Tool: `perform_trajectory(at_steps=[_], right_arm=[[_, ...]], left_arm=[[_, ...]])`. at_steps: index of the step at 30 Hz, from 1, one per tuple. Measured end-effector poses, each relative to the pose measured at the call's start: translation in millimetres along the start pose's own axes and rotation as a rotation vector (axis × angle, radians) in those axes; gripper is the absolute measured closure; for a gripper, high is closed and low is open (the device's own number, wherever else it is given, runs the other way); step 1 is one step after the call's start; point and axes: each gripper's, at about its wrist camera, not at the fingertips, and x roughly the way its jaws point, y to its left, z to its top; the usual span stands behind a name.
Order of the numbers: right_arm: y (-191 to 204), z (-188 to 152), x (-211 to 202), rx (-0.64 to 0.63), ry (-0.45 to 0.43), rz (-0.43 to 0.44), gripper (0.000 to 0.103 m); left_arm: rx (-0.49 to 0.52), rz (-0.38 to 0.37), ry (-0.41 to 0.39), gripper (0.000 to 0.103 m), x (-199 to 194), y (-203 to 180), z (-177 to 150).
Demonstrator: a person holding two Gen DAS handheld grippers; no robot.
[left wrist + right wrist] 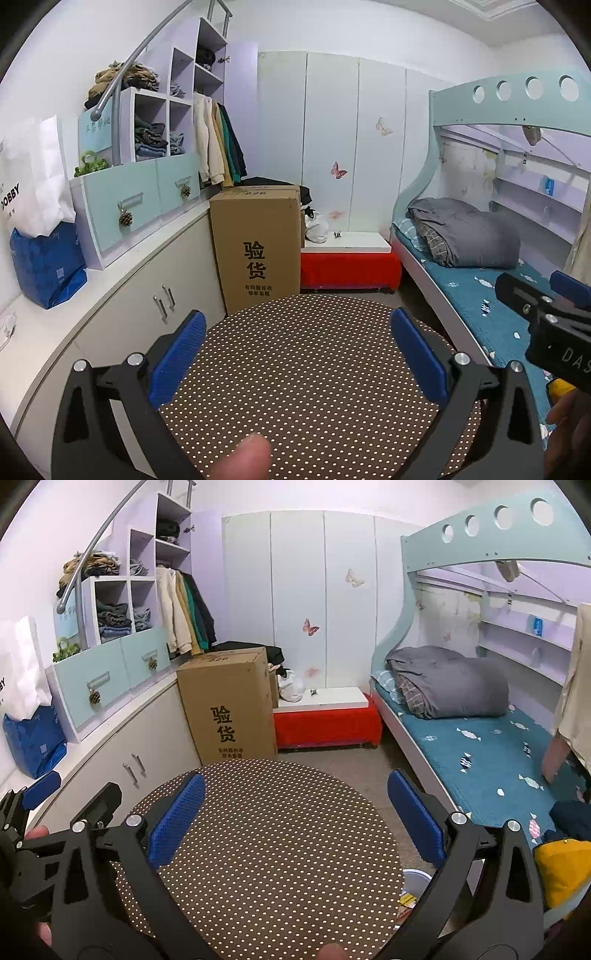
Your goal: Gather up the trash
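Note:
A round brown table with white dots (314,369) fills the foreground of both views (266,849). No loose trash shows on it. My left gripper (299,354) is open and empty above the table. My right gripper (295,819) is open and empty above the table's right part; it also shows at the right edge of the left wrist view (543,317). A pale bin (415,880) stands on the floor beside the table's right edge, with colourful wrappers (406,902) inside, mostly hidden by my right finger.
A tall cardboard box (256,251) stands behind the table, beside white cabinets (147,295) on the left. A red bench with a white top (349,266) is at the back. A bunk bed with blue sheet (480,760) runs along the right. Grey floor (354,771) lies between.

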Motion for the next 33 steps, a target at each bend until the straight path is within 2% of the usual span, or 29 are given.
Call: perform_trajectory(at_steps=[15,24,33], right_arm=[[-32.8,4.3,-14.2,0.044,-0.038,-0.031,0.006],[-32.7,5.2,-17.1,0.040,-0.041,-0.020,0.006],[-30.0,9.9,-17.5,0.035,-0.047,-0.013,0.006]], left_arm=[[0.017,-0.035,-0.017,0.005,-7.1,-21.4,8.8],[0.019,-0.009,-0.052,0.005,-10.1,-21.6,7.0],[0.021,0.013,-0.042,0.005,-8.3,-18.2,9.3]])
